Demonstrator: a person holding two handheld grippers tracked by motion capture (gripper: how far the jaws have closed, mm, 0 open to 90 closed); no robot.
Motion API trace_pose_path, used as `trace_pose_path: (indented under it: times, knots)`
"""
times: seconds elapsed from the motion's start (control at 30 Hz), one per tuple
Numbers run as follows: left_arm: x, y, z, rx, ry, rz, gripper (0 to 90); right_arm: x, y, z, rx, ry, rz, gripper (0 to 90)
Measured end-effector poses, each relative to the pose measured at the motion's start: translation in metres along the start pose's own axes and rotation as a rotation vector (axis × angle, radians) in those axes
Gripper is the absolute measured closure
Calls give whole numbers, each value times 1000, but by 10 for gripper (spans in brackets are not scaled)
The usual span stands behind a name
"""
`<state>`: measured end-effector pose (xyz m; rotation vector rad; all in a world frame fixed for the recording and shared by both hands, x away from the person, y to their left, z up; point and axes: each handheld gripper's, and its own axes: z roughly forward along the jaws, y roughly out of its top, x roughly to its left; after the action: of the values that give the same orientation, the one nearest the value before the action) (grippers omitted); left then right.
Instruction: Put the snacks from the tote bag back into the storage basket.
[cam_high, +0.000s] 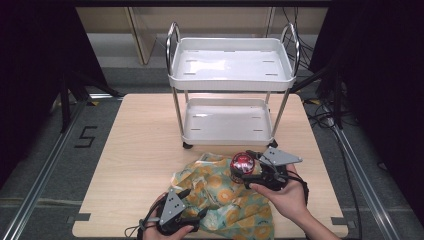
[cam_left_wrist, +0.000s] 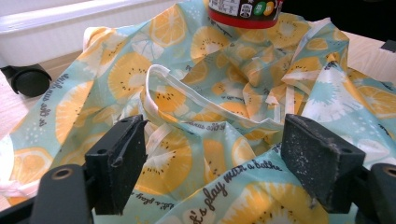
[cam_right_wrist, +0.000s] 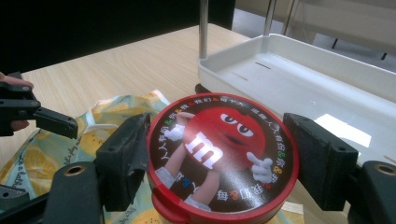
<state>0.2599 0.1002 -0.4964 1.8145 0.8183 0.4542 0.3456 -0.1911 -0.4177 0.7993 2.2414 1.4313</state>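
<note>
Over the counter (cam_high: 140, 150), from the high view, we hold the right tongs (cam_high: 248, 169) at a red candy tub (cam_high: 242, 162) above a citrus-print bag (cam_high: 220, 195); the left tongs (cam_high: 202, 214) sit at the bag's near edge, and a white cart (cam_high: 230, 75) stands behind. Along the left gripper view, those tongs (cam_left_wrist: 210, 154) stand apart (no fabric pinched) over the bag (cam_left_wrist: 187, 116). Along the right gripper view, the tongs (cam_right_wrist: 215, 154) straddle the tub (cam_right_wrist: 222, 156); one pad touches, though we cannot tell whether they clamp it. We judge the tub is being bagged; next, open the mouth and lower it inside.
</note>
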Motion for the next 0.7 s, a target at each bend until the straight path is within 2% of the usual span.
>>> trace_pose_path:
  times: [0.13, 0.27, 0.33, 0.37, 0.5, 0.6, 0.67, 0.7]
  knots:
    - [0, 0, 0, 1, 0, 1, 222, -1, 1, -1, -12, -21, -4, 271]
    - [0, 0, 0, 1, 4, 2, 223, -2, 2, -2, -17, -9, -7, 271]
    - [0, 0, 0, 0, 0, 0, 222, 0, 1, -2, -28, -26, 19, 271]
    - [1, 0, 0, 6, 1, 7, 223, -3, 2, -3, -18, -23, -5, 271]
    - [0, 0, 0, 1, -1, 2, 222, -4, 3, -3, -25, -14, -14, 271]
    - [0, 0, 0, 2, -1, -2, 223, -4, 2, -2, -44, -33, -5, 271]
    - [0, 0, 0, 1, -1, 2, 223, -2, 2, -3, -37, -34, 18, 271]
    - [0, 0, 0, 5, 0, 7, 223, -5, 3, -3, -37, -37, -18, 271]
